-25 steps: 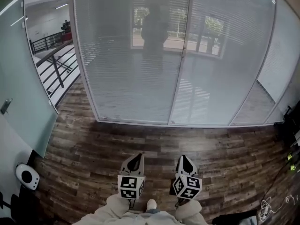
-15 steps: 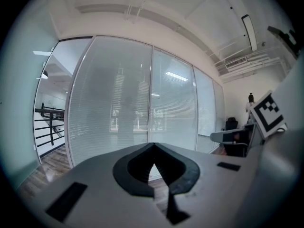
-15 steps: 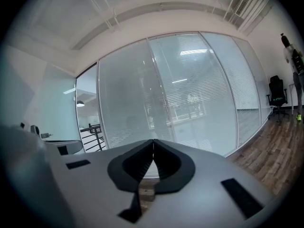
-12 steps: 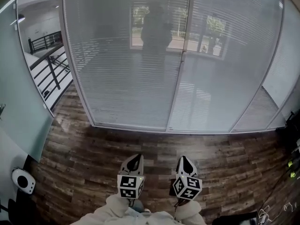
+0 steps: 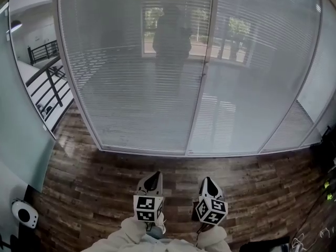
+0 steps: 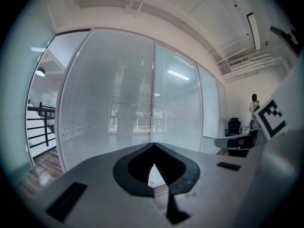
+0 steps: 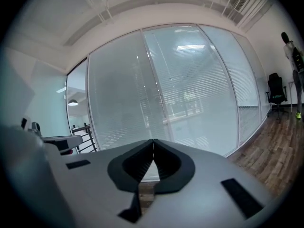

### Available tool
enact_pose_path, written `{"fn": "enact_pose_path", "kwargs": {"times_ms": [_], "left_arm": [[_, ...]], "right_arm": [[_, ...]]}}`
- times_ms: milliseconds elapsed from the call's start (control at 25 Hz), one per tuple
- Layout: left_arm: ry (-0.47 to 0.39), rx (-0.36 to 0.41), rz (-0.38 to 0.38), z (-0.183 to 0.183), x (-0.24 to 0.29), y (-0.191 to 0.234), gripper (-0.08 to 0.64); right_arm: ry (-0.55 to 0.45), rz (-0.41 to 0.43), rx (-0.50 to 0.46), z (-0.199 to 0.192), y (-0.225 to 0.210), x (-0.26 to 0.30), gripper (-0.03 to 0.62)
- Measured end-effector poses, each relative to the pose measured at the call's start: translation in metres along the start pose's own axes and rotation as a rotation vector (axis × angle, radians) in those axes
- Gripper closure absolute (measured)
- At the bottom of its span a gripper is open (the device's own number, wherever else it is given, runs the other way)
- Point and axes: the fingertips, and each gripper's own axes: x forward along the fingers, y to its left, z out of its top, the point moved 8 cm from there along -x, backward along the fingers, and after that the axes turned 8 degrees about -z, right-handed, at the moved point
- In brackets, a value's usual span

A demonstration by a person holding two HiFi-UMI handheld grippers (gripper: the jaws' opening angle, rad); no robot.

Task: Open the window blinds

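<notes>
- Dark wood-plank floor spans the lower frame, with a black railing at the left edge.
- Window blinds, slats closed, fill the upper frame.
- Left gripper and right gripper are at bottom centre, fingers together on nothing, well apart from the blinds.

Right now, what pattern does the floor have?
The floor is dark brown wood planking in mixed tones; the head view shows it best.

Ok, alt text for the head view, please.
The left gripper and right gripper, both shut and empty, point across a dark wood floor toward a glass wall whose blinds are closed. A black railing shows at far left.
</notes>
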Motion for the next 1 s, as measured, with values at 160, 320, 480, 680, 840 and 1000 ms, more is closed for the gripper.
{"fn": "enact_pose_path", "kwargs": {"times_ms": [160, 320, 480, 680, 840, 1000], "left_arm": [[-0.017, 0.005, -0.017, 0.014, 0.045, 0.029, 0.560], [-0.018, 0.015, -0.026, 0.028, 0.090, 0.064, 0.560], [-0.010, 0.023, -0.031, 0.040, 0.134, 0.097, 0.560], [0.021, 0.030, -0.042, 0.038, 0.177, 0.129, 0.560], [0.035, 0.025, -0.052, 0.042, 0.205, 0.142, 0.560], [0.054, 0.009, -0.045, 0.039, 0.224, 0.159, 0.560]], "right_arm": [[-0.019, 0.001, -0.007, 0.019, 0.011, 0.055, 0.578], [-0.056, -0.016, -0.006, 0.039, 0.024, 0.107, 0.578], [-0.055, -0.027, 0.003, 0.052, 0.031, 0.160, 0.578], [-0.051, -0.044, 0.021, 0.055, 0.038, 0.208, 0.578], [-0.019, -0.068, 0.029, 0.056, 0.032, 0.238, 0.578], [0.009, -0.079, 0.041, 0.058, 0.035, 0.265, 0.578]]}}
